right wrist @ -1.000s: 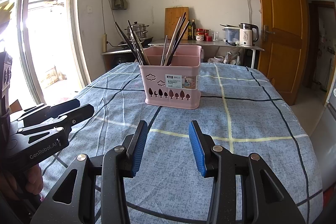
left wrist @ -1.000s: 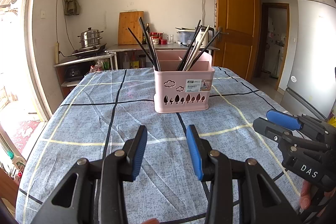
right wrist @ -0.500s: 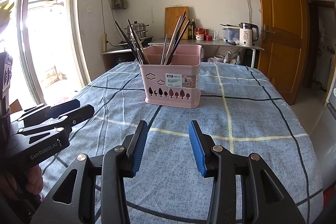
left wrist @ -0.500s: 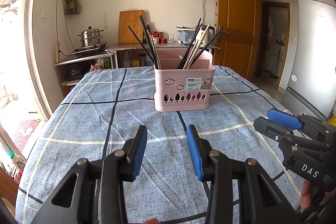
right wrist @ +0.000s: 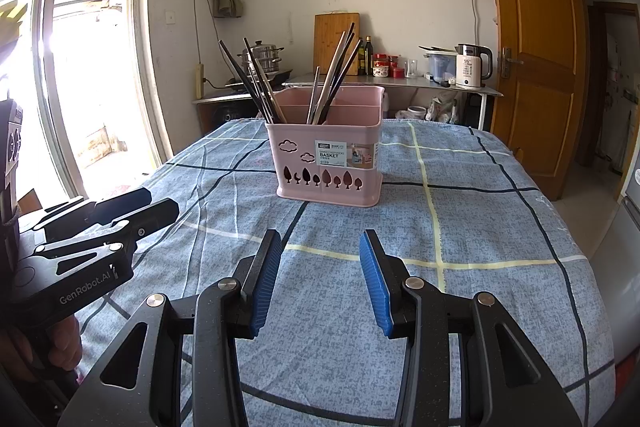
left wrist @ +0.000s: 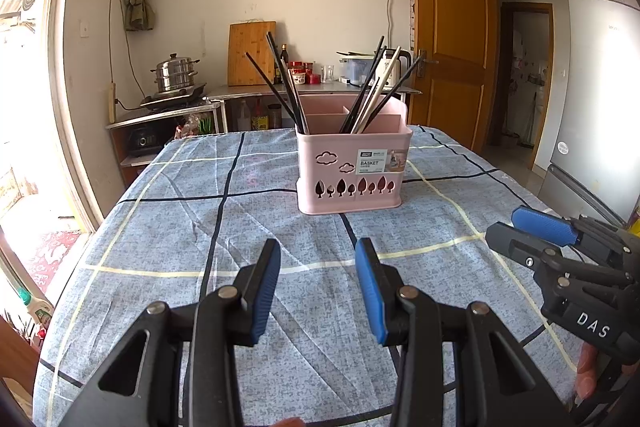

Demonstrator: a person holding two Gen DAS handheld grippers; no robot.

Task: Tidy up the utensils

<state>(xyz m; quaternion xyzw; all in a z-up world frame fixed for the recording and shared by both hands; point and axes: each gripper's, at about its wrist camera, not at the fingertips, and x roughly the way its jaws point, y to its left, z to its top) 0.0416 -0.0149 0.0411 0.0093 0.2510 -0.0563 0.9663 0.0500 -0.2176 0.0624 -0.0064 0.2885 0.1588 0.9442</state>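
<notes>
**Both grippers parked in front of the basket**

From my feed, the left gripper (left wrist: 316, 287) and right gripper (right wrist: 320, 279) both hover low over the tablecloth (left wrist: 180, 227), jaws spread wide, nothing in them. Only bare cloth lies between them and the pink basket (right wrist: 328, 167) mid-table. It's standing upright, with chopsticks (right wrist: 256, 87) leaning in its left and middle compartments. Counter with a kettle (right wrist: 472, 67) sits behind.

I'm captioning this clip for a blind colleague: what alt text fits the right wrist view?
A pink utensil basket holding chopsticks stands on a blue plaid tablecloth, ahead of the open, empty right gripper. The left gripper is at the left edge; a kitchen counter lies behind.
</notes>
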